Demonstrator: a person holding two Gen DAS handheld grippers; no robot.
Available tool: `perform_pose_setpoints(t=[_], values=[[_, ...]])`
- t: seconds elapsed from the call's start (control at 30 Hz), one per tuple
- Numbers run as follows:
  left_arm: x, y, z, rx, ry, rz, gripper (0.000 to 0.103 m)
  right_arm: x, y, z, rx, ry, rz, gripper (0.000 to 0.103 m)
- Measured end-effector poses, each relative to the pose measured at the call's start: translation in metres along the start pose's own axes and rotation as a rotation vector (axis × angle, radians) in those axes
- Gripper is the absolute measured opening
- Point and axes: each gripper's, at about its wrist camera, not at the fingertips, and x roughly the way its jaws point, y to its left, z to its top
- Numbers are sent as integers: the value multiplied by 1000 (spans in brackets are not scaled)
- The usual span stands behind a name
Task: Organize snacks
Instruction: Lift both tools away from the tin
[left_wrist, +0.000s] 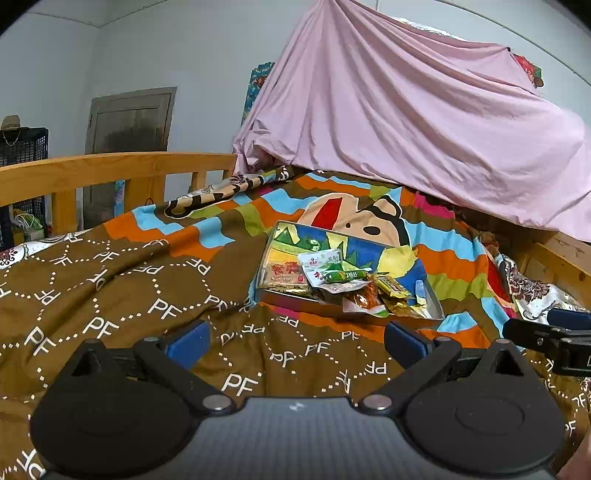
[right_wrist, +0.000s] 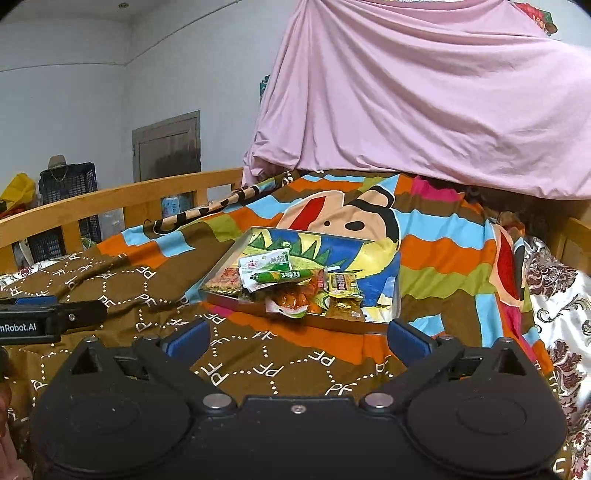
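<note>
We see one tray (left_wrist: 431, 295) ahead of both claws, holding roughly six snack packets, one green sausage stick (left_wrist: 343, 276) on top. Left gripper (left_wrist: 295, 341) and right gripper (right_wrist: 297, 339) gape wide, empty. Only the right view shows a yellow bag (right_wrist: 18, 190).

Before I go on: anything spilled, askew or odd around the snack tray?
Nothing spilled onto the bedspread. The snacks sit heaped at the near side of the tray, and one orange packet overhangs its front rim. Both tongs are open and empty.
</note>
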Motion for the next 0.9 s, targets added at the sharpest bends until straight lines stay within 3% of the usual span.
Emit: perform_pose_setpoints(t=[0.53,0.9], values=[[-14,-1,-10,10,-17,15,102,2,-2,-9,40,37,-35,102],[-2,-11,-15,77,67,62,103,12,7,-17,32,111,-59,102]])
